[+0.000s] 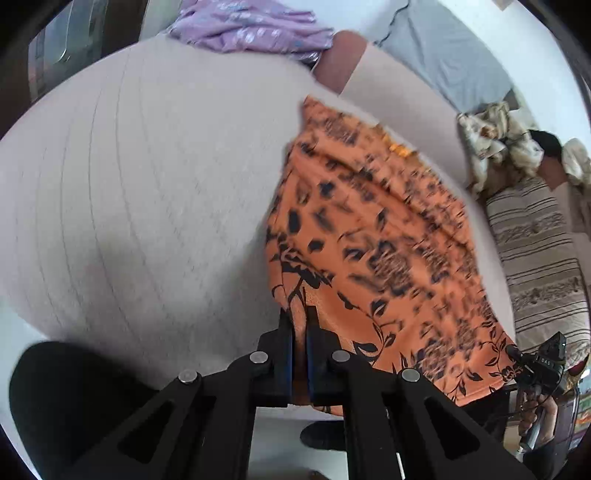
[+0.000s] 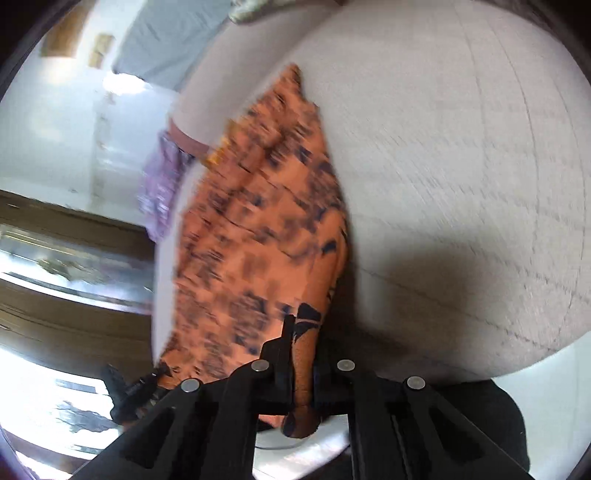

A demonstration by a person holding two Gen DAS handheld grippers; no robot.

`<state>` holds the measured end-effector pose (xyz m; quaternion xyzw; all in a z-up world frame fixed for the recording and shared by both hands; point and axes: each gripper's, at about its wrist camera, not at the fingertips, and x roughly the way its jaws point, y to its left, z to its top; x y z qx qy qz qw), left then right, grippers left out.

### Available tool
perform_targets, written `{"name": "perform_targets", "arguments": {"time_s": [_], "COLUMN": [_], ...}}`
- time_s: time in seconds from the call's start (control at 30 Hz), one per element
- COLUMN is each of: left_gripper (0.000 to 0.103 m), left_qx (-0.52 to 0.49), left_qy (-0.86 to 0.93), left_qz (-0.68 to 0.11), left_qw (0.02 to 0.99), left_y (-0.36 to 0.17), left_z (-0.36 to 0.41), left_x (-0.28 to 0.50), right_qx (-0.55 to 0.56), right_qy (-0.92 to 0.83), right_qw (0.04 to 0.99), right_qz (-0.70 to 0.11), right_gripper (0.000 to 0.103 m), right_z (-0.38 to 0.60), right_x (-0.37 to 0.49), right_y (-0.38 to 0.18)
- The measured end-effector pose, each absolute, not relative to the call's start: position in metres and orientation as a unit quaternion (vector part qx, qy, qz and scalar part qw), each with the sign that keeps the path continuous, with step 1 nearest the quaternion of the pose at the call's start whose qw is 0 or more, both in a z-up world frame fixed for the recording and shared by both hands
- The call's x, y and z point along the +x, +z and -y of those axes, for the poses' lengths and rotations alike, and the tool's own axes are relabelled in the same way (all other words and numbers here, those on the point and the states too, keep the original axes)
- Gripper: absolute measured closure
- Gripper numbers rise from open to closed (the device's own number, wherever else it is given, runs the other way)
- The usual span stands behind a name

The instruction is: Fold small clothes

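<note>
orange fabric with a black leaf and flower print [image 1: 369,236] is lying partly on a pale, faintly striped bed cover [image 1: 147,184], spreading away from both cameras toward the far side of the bed. its near edge is being held at 2 points. in the left wrist view, the left gripper [image 1: 300,317] is pinching that near edge, its 2 black fingers drawn almost together with only a thin strip of the cloth showing between them. in the right wrist view, the right gripper [image 2: 303,325] is clamping another part of the same edge, with a bunched fold of the orange cloth [image 2: 258,221] passing between its narrow fingers and hanging out below them. each gripper is appearing small at the edge of the other's view: the right one, with part of the hand around its handle, at the lower right of the left wrist view, and the left one at the lower left of the right wrist view. both views are blurring across the cloth, so the print is smearing in places.

a crumpled lilac garment with pale flowers [image 1: 251,29] is sitting at the far edge of the bed, well apart from the orange piece. a grey sheet [image 1: 443,51] is lying beyond the bed, and a striped beige cloth [image 1: 535,251] is lying at the right.
</note>
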<state>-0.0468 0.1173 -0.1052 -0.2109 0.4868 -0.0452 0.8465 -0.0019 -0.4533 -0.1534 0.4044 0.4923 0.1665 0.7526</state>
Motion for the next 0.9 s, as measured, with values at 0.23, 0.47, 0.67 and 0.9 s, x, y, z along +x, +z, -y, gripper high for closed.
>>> {"name": "perform_targets", "arguments": {"time_s": [0.23, 0.47, 0.67, 0.9], "left_gripper": [0.098, 0.098, 0.097, 0.027], "left_qx": [-0.204, -0.190, -0.173, -0.118], "left_qy": [-0.027, -0.075, -0.069, -0.006], "left_qz": [-0.548, -0.472, -0.391, -0.493], "left_qw": [0.810, 0.858, 0.901, 0.862], "left_y": [-0.148, -0.074, -0.019, -0.113], "left_z": [-0.115, -0.104, -0.096, -0.070], "left_x": [-0.033, 0.033, 0.174, 0.320], "right_qx": [0.420, 0.427, 0.443, 0.447], "right_qy": [0.163, 0.211, 0.245, 0.124], "right_qw": [0.727, 0.750, 0.781, 0.780], "right_qz": [-0.519, -0.460, -0.366, -0.419], "right_gripper": [0.096, 0.096, 0.096, 0.053], "right_z": [0.448, 0.447, 0.455, 0.464], "right_x": [0.009, 0.056, 0.180, 0.314], "right_y": [-0.178, -0.126, -0.069, -0.147]}}
